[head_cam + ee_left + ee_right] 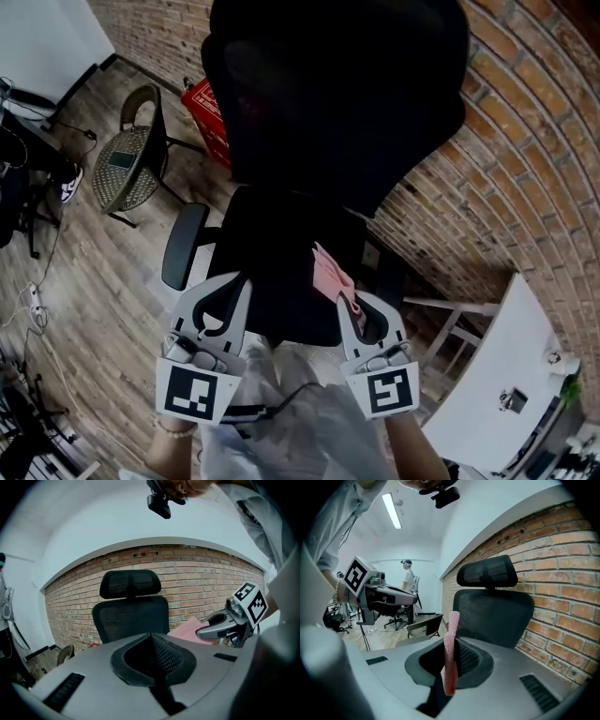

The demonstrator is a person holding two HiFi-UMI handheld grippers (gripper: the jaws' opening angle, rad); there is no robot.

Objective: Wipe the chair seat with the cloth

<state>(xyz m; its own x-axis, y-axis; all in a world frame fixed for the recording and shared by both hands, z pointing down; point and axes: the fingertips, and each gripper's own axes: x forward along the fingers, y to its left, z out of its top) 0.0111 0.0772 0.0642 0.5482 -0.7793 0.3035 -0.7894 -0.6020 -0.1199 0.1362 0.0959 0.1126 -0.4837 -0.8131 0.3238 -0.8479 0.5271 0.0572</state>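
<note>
A black office chair stands against the brick wall; its seat (281, 258) lies just beyond both grippers and its mesh back (131, 616) (494, 613) rises ahead. My right gripper (349, 302) is shut on a pink cloth (330, 272) (450, 653), which sticks up from between the closed jaws above the seat's right side. The same cloth (190, 631) shows in the left gripper view beside the right gripper (220, 629). My left gripper (223, 292) hovers at the seat's near left edge, jaws closed with nothing between them.
A wicker chair (127, 169) stands on the wooden floor at left, near a red crate (208, 117). The office chair's left armrest (183, 246) juts beside my left gripper. A white table (502, 375) is at the right. Another person (408, 578) stands far back.
</note>
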